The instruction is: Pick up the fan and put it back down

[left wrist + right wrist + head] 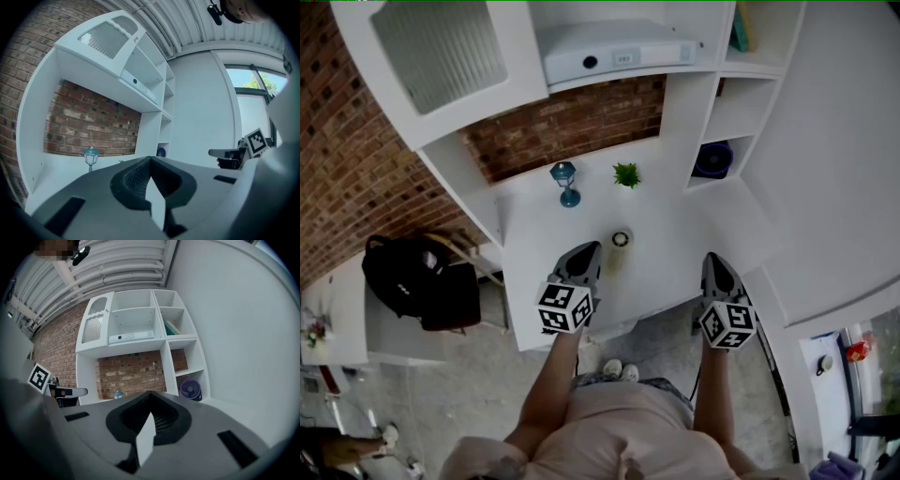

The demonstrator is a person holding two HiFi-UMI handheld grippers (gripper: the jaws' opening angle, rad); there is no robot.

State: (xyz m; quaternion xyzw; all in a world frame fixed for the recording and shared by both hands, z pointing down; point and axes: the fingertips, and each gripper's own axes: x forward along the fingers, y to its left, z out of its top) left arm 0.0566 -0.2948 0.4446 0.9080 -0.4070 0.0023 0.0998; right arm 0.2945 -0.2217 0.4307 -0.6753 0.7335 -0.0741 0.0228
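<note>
Fan point(712, 159): stands upright in the lowest cubby of the white shelf unit point(679, 122), at the right end of the table point(666, 281), with its round purple face turned out toward the room. Nothing touches it.
Reading of that: a fan resting in its cubby fits both a fan waiting to be lifted and one already set back down; the views do not settle which.
Left tool point(586, 251): jaws pressed together with nothing between them, held level over the near edge of the table.
Right tool point(715, 262): jaws likewise closed and empty, level, pointing toward the shelf unit; it is the nearer of the two to the fan but well apart from it.
Why so held: both hover side by side in front of the person, which looks like a resting pose, not a reach.
On the table: a small teal lantern point(566, 183) and a little green plant point(626, 174) by the brick back wall, and a small round thing point(622, 238) just ahead of the left tool; I cannot tell what it is.
In the way: the cubby's walls and the shelf above hem the fan in, so it probably has to come out frontwards.
</note>
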